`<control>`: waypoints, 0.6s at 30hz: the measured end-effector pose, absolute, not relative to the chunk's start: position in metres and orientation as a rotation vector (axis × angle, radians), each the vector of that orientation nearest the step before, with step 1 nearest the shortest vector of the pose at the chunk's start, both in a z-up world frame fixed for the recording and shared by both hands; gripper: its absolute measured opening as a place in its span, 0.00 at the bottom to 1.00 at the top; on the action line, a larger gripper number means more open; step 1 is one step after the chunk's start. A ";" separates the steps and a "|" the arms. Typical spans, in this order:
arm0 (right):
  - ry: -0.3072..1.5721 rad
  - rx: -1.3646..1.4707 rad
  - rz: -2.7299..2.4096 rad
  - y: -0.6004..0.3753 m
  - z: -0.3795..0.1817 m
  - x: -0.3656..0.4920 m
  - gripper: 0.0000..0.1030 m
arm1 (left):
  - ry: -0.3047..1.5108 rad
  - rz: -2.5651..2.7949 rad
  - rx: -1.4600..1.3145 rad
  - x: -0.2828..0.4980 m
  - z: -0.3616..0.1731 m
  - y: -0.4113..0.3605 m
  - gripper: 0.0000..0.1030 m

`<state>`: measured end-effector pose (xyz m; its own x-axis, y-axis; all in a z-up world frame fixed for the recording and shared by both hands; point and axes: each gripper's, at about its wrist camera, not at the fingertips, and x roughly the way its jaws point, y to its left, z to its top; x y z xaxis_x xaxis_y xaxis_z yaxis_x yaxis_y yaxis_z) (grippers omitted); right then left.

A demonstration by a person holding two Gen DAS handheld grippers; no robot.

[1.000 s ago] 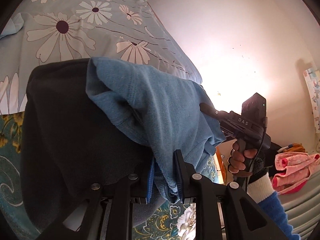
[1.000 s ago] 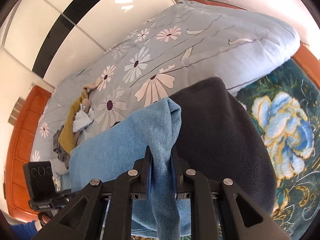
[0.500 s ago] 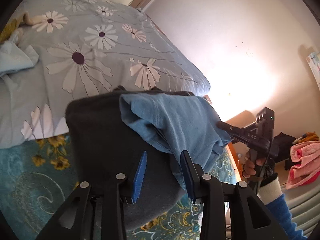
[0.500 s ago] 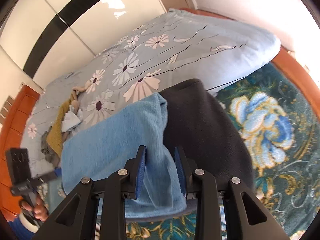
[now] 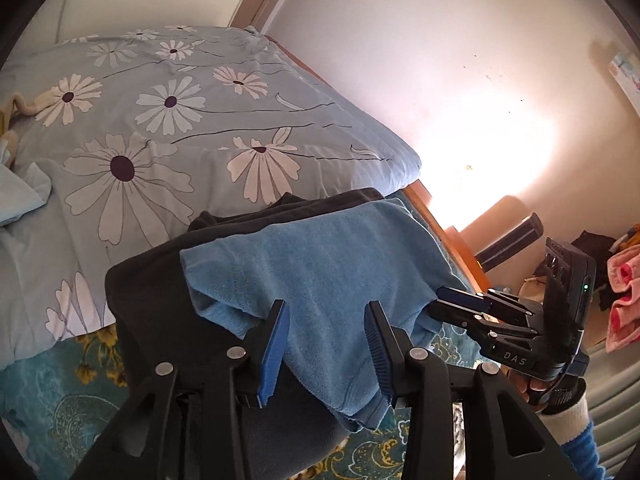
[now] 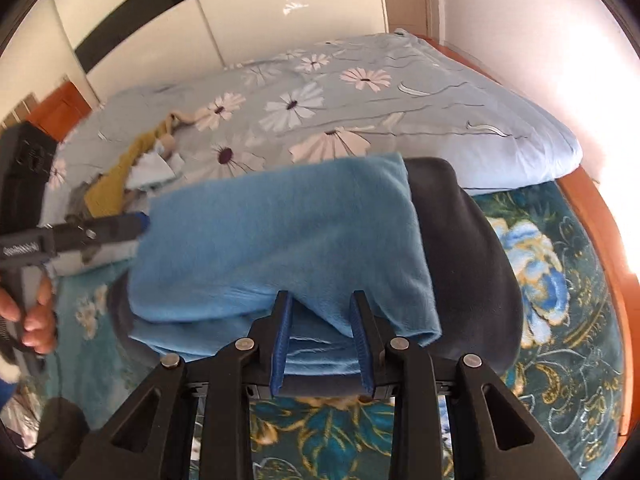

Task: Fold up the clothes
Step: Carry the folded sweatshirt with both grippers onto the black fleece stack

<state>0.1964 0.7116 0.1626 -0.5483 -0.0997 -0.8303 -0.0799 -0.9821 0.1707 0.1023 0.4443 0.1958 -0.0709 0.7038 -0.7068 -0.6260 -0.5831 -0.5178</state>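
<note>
The folded blue garment (image 6: pixel 280 240) lies on a dark garment (image 6: pixel 480 264). The left gripper (image 5: pixel 326 312) gapes wide at its 6 o'clock edge. The right gripper (image 6: pixel 322 300) is spread too, gripping nothing.

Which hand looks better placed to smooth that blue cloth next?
Probably the right: its tongs open squarely over the blue cloth's near edge, while the left tongs sit at its hanging corner.

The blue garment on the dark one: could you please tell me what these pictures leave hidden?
- Left wrist view: the blue garment's near hem is covered by the left gripper.
- Right wrist view: the dark garment's left half lies under the blue one.
- Right wrist view: the clothes pile is too small to sort.
</note>
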 end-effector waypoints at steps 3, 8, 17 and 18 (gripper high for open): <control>-0.261 1.458 -2.776 0.710 0.163 0.198 0.30 | -0.178 1.821 -1.318 0.106 0.187 0.423 0.44; -0.202 1.463 -2.786 0.702 0.159 0.192 0.30 | -0.273 1.735 -1.390 0.113 0.173 0.416 0.44; -0.262 1.369 -2.844 0.707 0.170 0.206 0.05 | -0.321 1.709 -1.337 0.123 0.188 0.418 0.04; -0.284 1.338 -2.856 0.709 0.174 0.210 0.05 | -0.330 1.706 -1.328 0.123 0.190 0.417 0.04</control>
